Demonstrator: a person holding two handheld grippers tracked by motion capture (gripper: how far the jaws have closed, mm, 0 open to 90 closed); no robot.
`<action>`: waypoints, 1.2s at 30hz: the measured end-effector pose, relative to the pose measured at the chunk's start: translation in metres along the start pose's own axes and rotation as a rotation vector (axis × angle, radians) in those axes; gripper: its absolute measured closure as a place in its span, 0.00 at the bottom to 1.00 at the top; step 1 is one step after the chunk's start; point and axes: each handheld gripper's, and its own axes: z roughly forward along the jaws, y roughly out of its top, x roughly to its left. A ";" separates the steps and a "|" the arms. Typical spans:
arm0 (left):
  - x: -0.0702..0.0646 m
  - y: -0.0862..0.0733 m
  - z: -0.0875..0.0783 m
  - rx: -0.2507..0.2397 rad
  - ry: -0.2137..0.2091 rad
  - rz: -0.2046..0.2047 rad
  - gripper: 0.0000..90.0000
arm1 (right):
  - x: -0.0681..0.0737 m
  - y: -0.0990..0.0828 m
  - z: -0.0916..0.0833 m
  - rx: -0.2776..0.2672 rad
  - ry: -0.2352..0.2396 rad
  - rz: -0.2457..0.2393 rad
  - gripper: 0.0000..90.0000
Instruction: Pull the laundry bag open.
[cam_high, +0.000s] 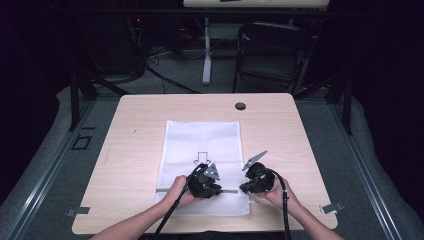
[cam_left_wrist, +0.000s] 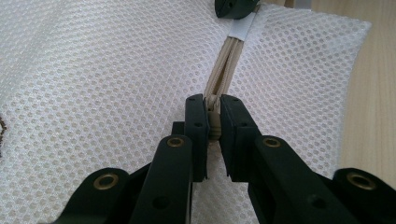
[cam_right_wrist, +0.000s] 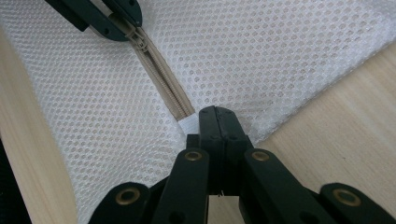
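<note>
In the high view a white mesh bag (cam_high: 202, 165) lies flat in the middle of a light wooden table (cam_high: 130, 150), its near edge toward the bottom of the frame, with a small black arrow outline (cam_high: 202, 158) printed just below its centre. A beige zipper (cam_high: 227, 191) runs across the bag near its lower edge, and both of the person's hands come in from the bottom of the frame to meet it. The left gripper (cam_high: 216, 189) sits just below centre, and in the left gripper view its jaws are drawn narrow on the zipper slider (cam_left_wrist: 214, 122) in the middle of the frame, with the parted zipper teeth (cam_left_wrist: 223, 77) running away toward the top centre. The right gripper (cam_high: 244, 188) rests just to the right of it in the high view, near the bag's lower right corner; in the right gripper view (cam_right_wrist: 217, 122) its jaws are pressed fully together at the centre of the frame, pinching the white fabric tab (cam_right_wrist: 188, 124) at the zipper's end, with bare tabletop at the right. A dark round grommet (cam_high: 240, 106) sits in the table above the bag, and a folding chair (cam_high: 272, 55) stands beyond the table at upper right
</note>
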 end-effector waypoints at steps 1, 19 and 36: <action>0.000 0.000 0.000 0.000 -0.001 -0.001 0.92 | 0.000 0.000 0.000 -0.001 0.000 0.001 1.00; -0.002 -0.001 0.000 0.010 0.012 0.012 0.92 | 0.000 0.000 0.000 0.004 -0.001 -0.010 1.00; 0.007 -0.022 -0.015 0.019 0.029 -0.028 0.92 | 0.000 0.001 0.000 0.003 -0.002 -0.008 1.00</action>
